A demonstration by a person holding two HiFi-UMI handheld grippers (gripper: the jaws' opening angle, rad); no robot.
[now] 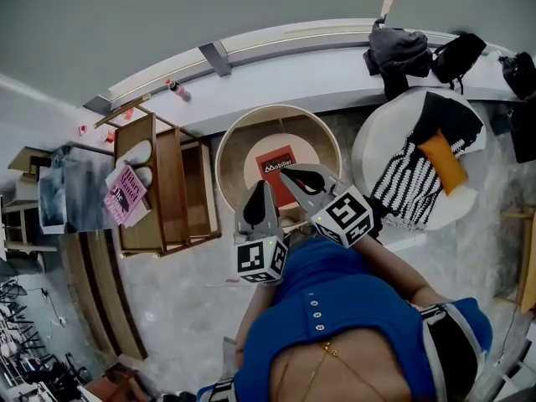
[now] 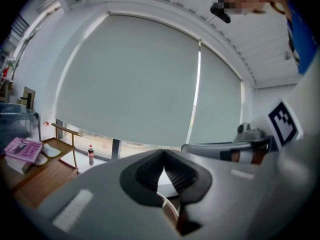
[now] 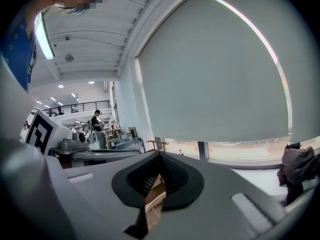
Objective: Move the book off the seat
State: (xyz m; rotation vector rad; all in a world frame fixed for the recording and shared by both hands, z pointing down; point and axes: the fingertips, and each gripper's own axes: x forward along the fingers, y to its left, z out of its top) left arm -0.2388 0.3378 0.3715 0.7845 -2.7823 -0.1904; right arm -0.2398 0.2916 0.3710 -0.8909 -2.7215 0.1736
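Note:
In the head view a red book (image 1: 277, 167) lies flat in the middle of a round seat with a wooden rim (image 1: 234, 143). Both grippers hang above the seat's near side, pointing toward the window. My left gripper (image 1: 260, 186) is shut and empty, just left of the book. My right gripper (image 1: 287, 173) is shut and empty too, and its tip overlaps the book's near edge in the picture. In the left gripper view the jaws (image 2: 164, 165) meet with nothing between them. The right gripper view shows its jaws (image 3: 159, 168) closed the same way.
A wooden shelf unit (image 1: 172, 193) stands left of the seat, with a pink book (image 1: 126, 193) on it. A white round chair (image 1: 368, 145) with a striped cloth and an orange item is at the right. Dark bags (image 1: 399, 51) sit on the window ledge, and a bottle (image 2: 90, 154) too.

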